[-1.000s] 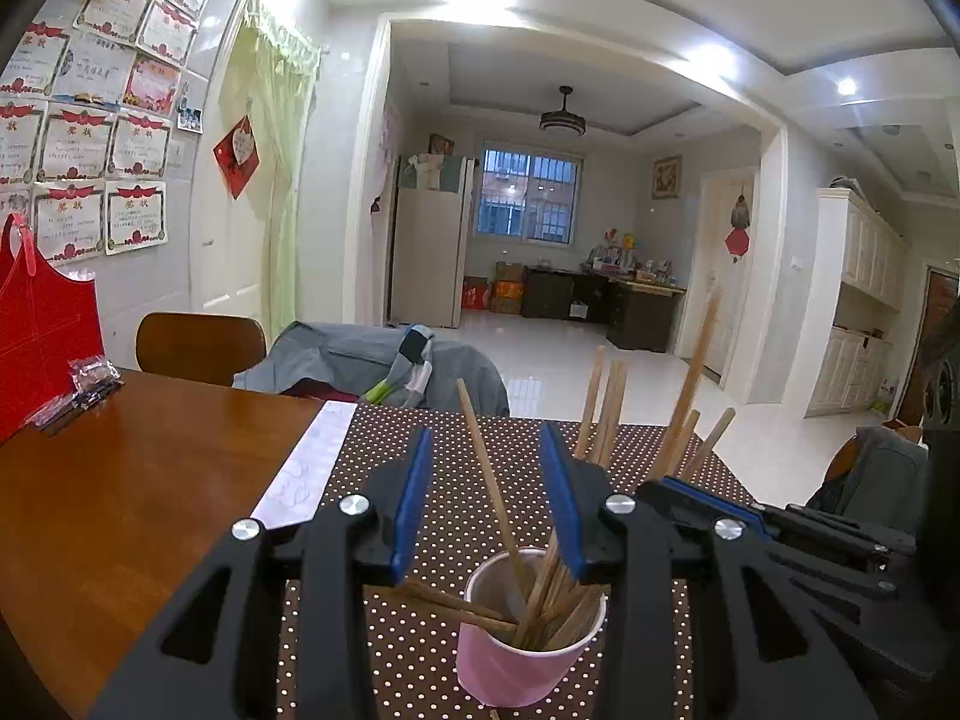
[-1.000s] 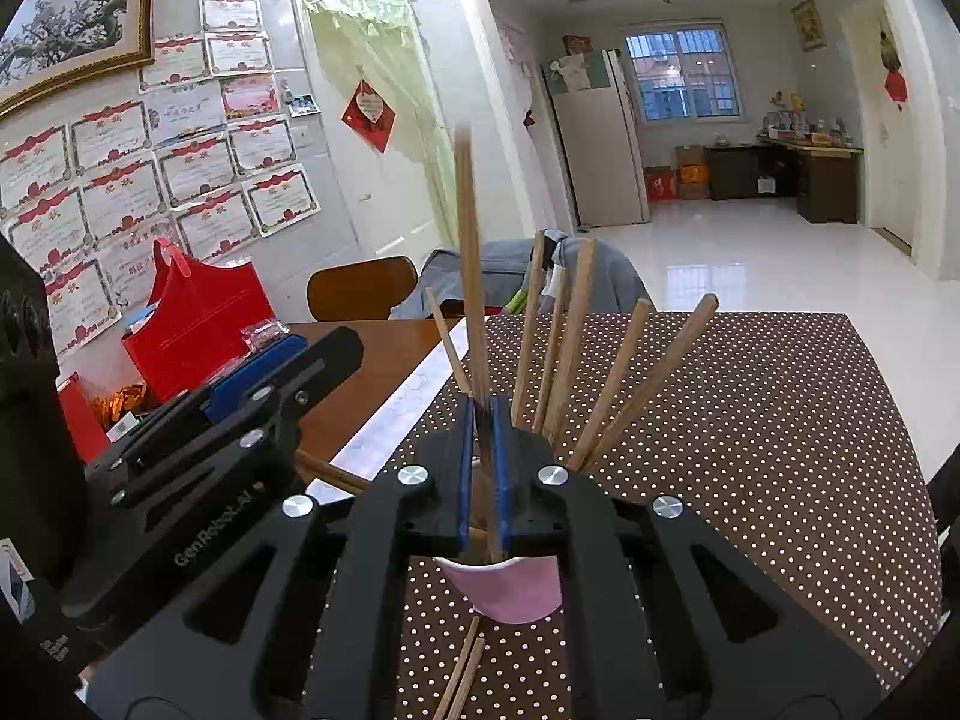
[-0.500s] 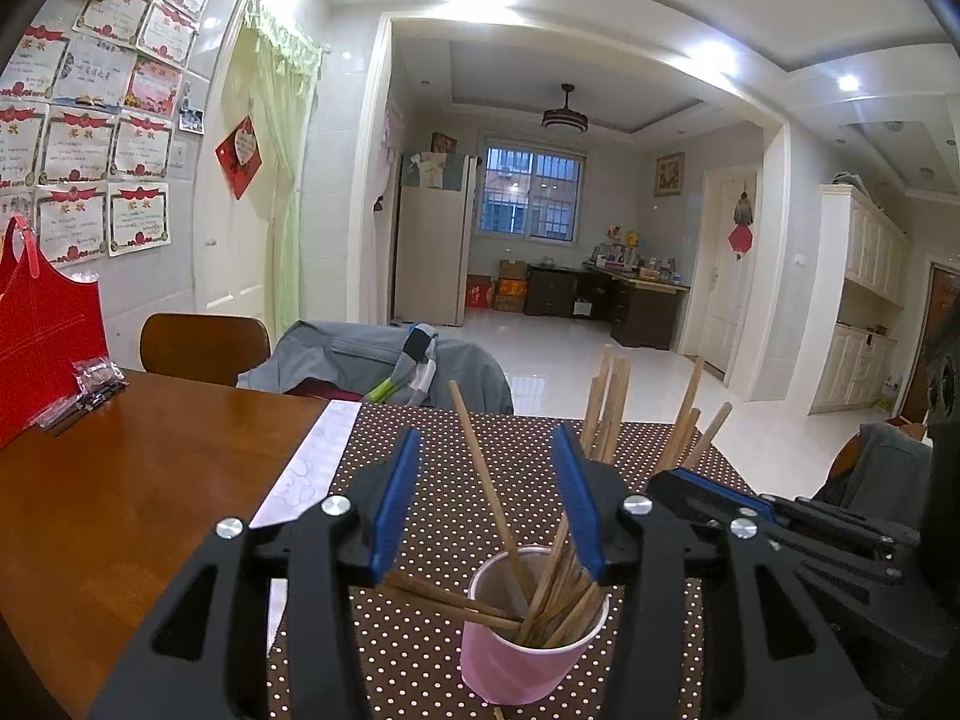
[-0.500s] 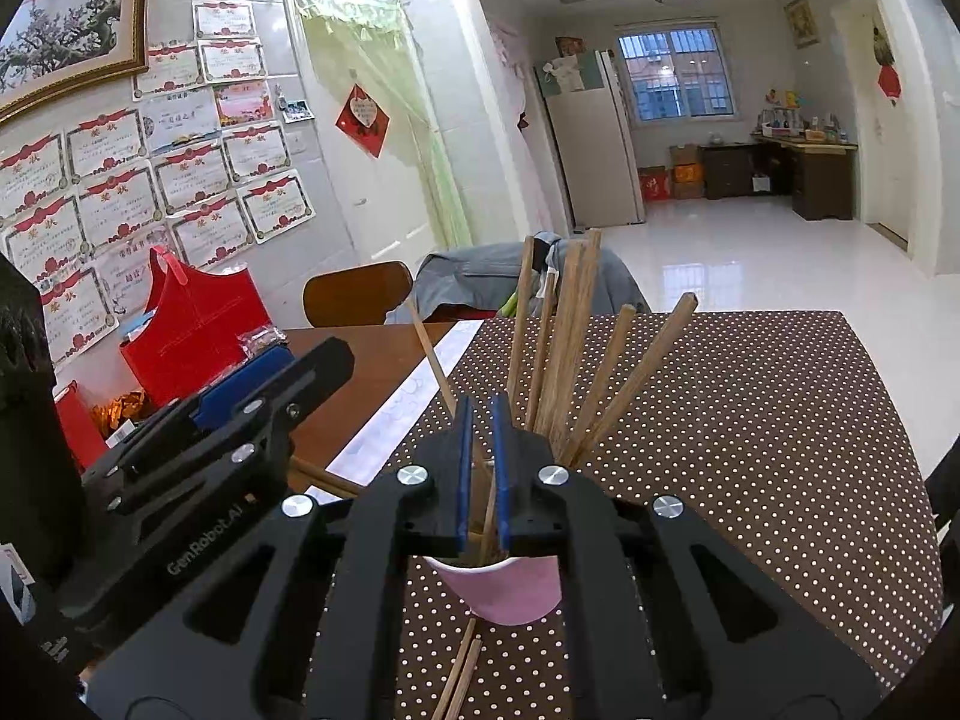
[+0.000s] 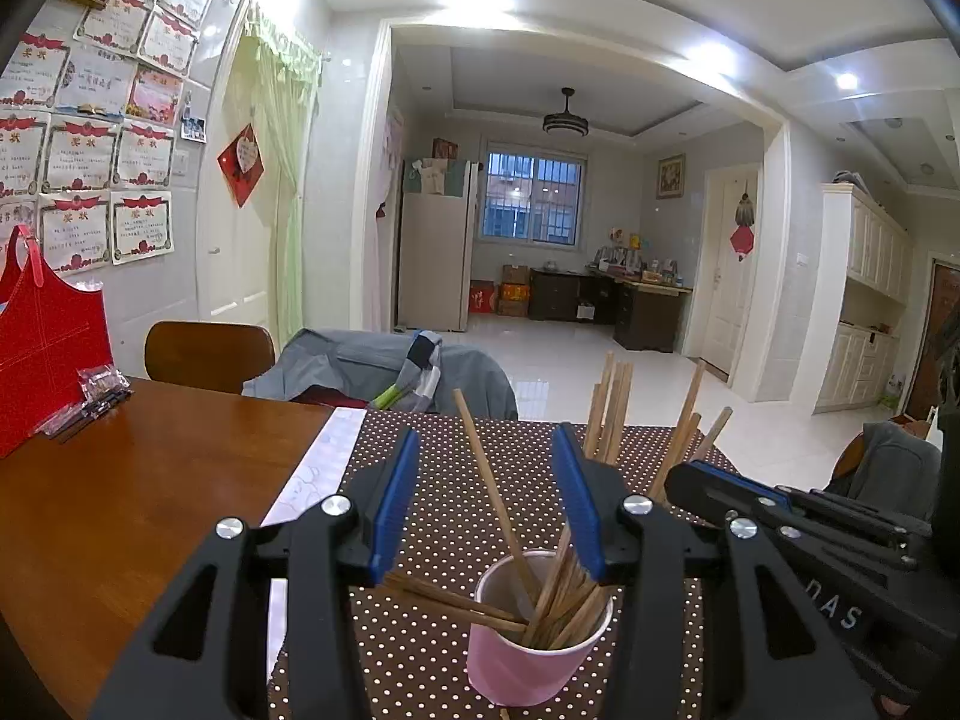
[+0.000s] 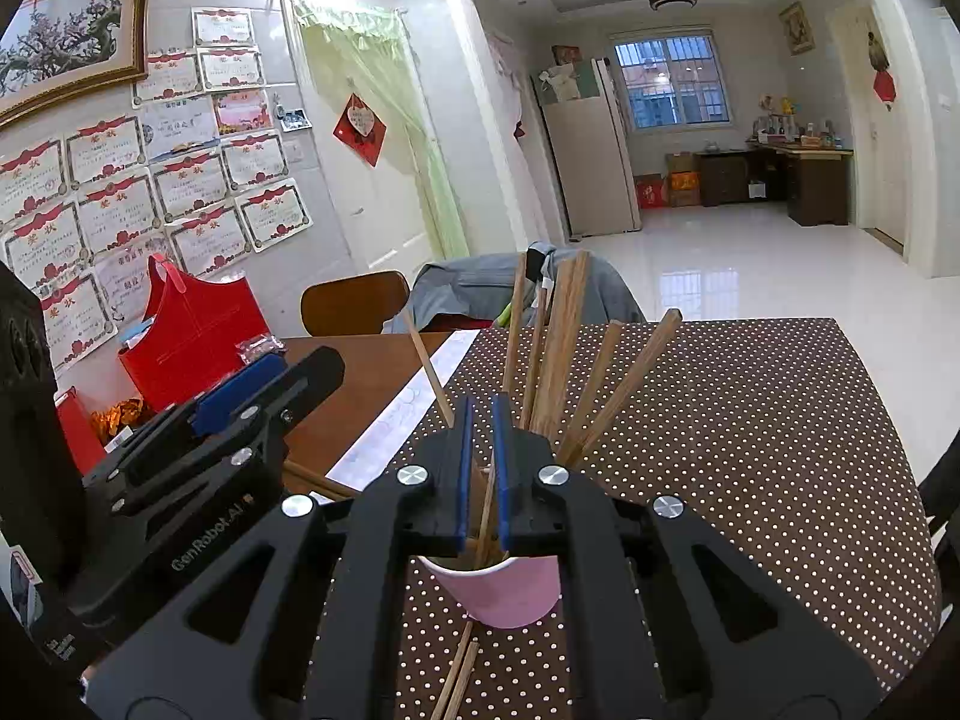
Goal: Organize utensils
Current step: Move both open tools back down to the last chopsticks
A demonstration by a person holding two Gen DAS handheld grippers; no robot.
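Chopsticks gathered in a pink cup on the dotted tablecloth (image 5: 456, 492).

The pink cup (image 5: 528, 654) stands just past both sets of fingers. Left gripper (image 5: 486, 504): jaws have just been opening, released, one leaning chopstick (image 5: 492, 504) between them untouched. Right gripper (image 6: 483, 468): clenched on a thin chopstick (image 6: 487, 504) over the cup.

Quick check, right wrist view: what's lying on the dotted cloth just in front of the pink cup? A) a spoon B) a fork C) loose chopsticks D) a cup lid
C: two loose chopsticks lie on the dotted cloth below the pink cup.
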